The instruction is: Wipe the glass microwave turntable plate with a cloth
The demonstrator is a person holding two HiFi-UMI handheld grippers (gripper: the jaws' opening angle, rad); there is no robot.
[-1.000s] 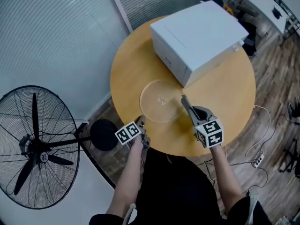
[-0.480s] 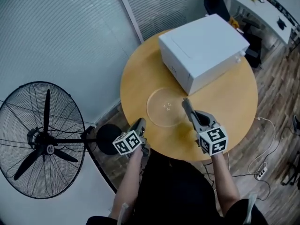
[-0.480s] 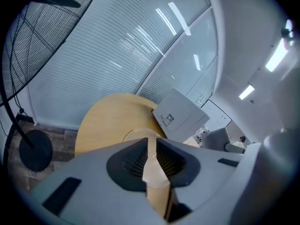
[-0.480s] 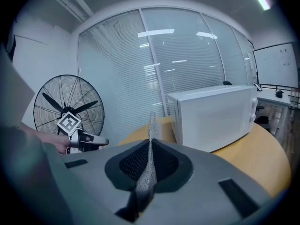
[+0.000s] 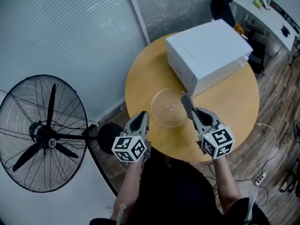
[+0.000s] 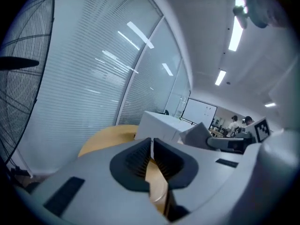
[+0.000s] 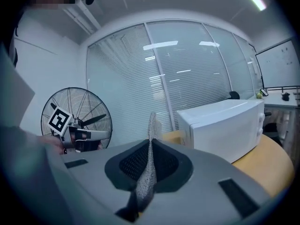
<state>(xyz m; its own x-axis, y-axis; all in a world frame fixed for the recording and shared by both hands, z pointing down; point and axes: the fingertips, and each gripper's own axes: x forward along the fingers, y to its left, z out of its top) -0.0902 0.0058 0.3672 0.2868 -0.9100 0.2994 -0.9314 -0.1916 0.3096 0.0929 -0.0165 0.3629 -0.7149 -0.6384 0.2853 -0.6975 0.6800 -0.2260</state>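
The clear glass turntable plate (image 5: 168,108) lies flat on the round wooden table (image 5: 145,74), in front of the white microwave (image 5: 206,53). My right gripper (image 5: 185,100) hovers over the plate's right edge, shut on a grey mesh cloth (image 7: 150,125) that sticks up from between its jaws. My left gripper (image 5: 142,118) hangs at the table's near left edge, short of the plate, with its jaws shut on nothing (image 6: 151,143). In the left gripper view the right gripper (image 6: 220,142) shows with the cloth (image 6: 199,132) in it.
A large black pedestal fan (image 5: 42,135) stands on the floor left of the table, with its round base (image 5: 107,135) near the table's edge. The microwave (image 7: 225,125) takes up the table's far right. Glass walls with blinds (image 5: 70,32) run behind.
Both grippers have come up nearer to the head camera, and the left has drawn back a little from the table edge. The plate has stayed put.
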